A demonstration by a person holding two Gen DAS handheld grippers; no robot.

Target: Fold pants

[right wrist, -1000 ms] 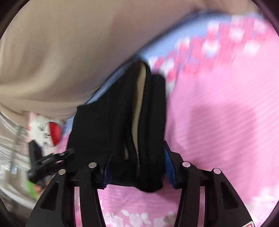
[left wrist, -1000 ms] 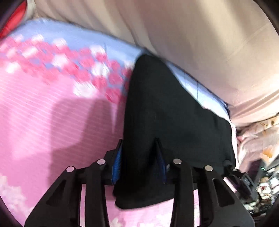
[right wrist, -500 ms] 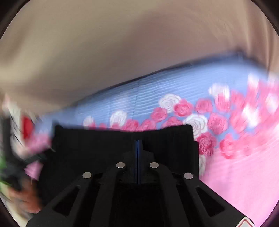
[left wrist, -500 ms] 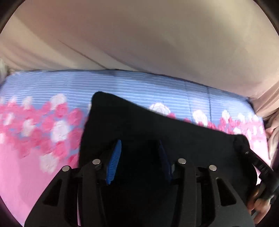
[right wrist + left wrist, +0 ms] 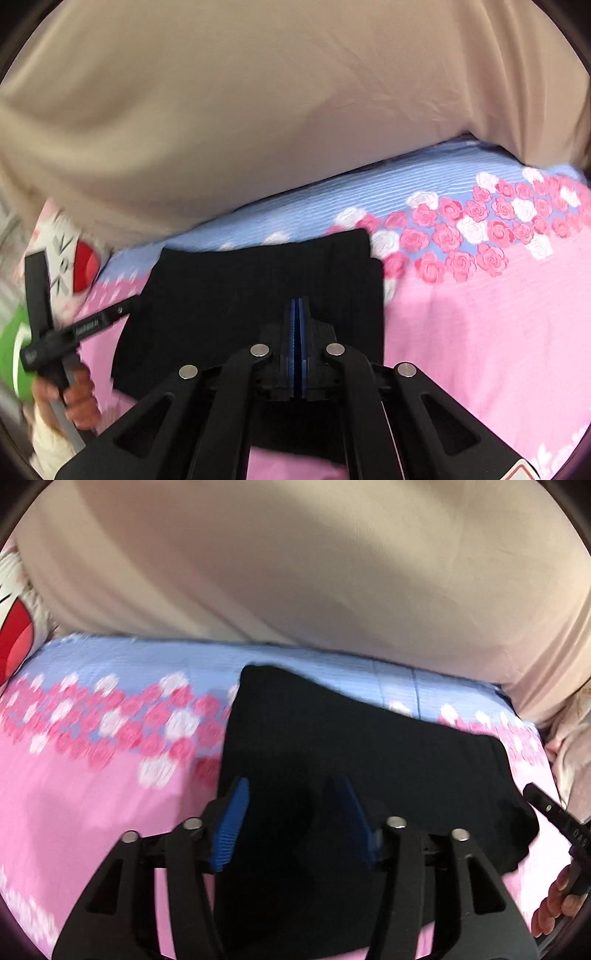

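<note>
- On the bed (image 5: 92,812), over its pink rose-print cover, the pants (image 5: 369,760) lie as a compact black bundle, near the blue band by the beige curtain (image 5: 295,572).
- Left gripper (image 5: 291,812) hovers above the bundle's near end; its jaws stand apart and are opening, with cloth below them but not pinched as far as I can tell.
- Right gripper (image 5: 296,325) sits over the other near edge with jaws pressed together; no cloth shows between the blue pads.
- Each view catches the other tool at its edge, with a hand (image 5: 70,398) on the handle.
- My reading: the fold looks laid and both tools seem to be letting go.
- Risk: a pad may snag the knit as it lifts, dragging the top layer and opening the fold.
- Risk: the right edge in the left view looks lumpy, so layers may slide out of line on the soft cover if nudged.
- Risk: blur hides the hem edges, so a loose layer could go unnoticed.
</note>
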